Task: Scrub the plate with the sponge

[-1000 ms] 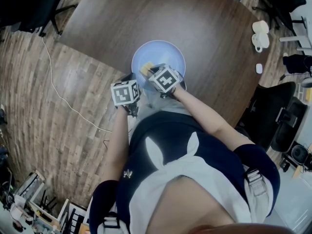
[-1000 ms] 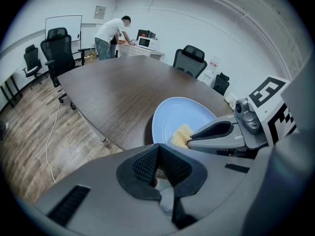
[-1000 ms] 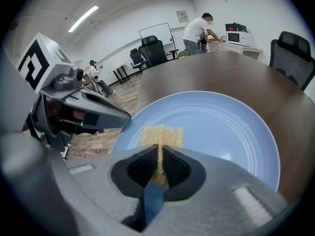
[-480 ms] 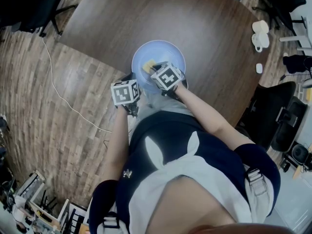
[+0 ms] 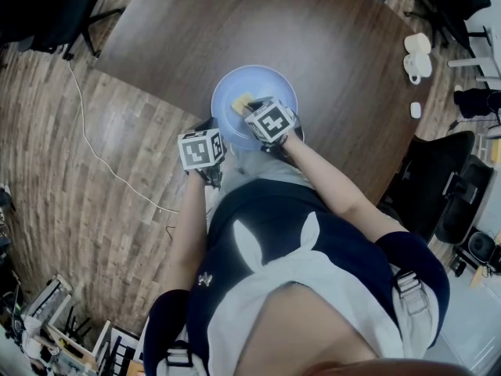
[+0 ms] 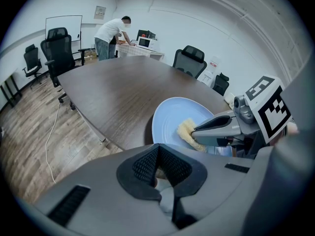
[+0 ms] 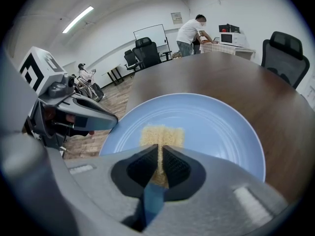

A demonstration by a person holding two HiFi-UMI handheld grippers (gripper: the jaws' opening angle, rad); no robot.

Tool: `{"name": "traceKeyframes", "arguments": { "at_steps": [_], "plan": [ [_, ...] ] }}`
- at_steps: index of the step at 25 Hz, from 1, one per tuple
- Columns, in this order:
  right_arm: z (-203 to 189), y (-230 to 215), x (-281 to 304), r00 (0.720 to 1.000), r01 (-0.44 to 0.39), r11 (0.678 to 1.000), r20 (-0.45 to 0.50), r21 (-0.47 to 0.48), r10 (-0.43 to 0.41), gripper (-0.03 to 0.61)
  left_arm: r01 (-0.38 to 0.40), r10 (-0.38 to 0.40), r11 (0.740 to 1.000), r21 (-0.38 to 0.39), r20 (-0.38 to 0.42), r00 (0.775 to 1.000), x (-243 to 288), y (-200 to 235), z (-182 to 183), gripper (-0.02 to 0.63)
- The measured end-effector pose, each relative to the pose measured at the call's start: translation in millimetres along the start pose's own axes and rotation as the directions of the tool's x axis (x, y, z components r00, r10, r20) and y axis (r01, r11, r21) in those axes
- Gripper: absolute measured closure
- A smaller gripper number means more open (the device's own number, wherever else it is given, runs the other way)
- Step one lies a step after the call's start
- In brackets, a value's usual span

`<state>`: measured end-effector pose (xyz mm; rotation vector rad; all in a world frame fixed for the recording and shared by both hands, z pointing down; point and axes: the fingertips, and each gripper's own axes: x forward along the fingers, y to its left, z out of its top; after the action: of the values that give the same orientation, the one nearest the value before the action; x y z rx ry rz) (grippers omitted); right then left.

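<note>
A dark wooden tabletop [image 5: 329, 61] is seen, and a pale blue plate [image 7: 216, 127] is set on it near the person's edge. The plate's near rim is pinched by the left tongs [image 6: 157, 149] (the jaws are drawn together there). A yellow sponge [image 7: 162, 134] is clamped in the right tongs [image 7: 161, 151] and is laid flat against the plate's inner face, near its middle.
</note>
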<state>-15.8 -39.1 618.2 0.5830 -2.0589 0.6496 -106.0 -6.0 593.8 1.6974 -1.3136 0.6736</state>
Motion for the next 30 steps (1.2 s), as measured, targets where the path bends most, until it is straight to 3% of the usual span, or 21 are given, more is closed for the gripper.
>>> {"name": "traceKeyframes", "arguments": {
  "at_steps": [30],
  "plan": [
    [-4, -44, -15, 0.996, 0.089, 0.993, 0.002, 0.079, -0.089, 0.552, 0.014, -0.014, 1.0, -0.004, -0.001, 1.0, 3, -3, -3, 0.614]
  ]
}}
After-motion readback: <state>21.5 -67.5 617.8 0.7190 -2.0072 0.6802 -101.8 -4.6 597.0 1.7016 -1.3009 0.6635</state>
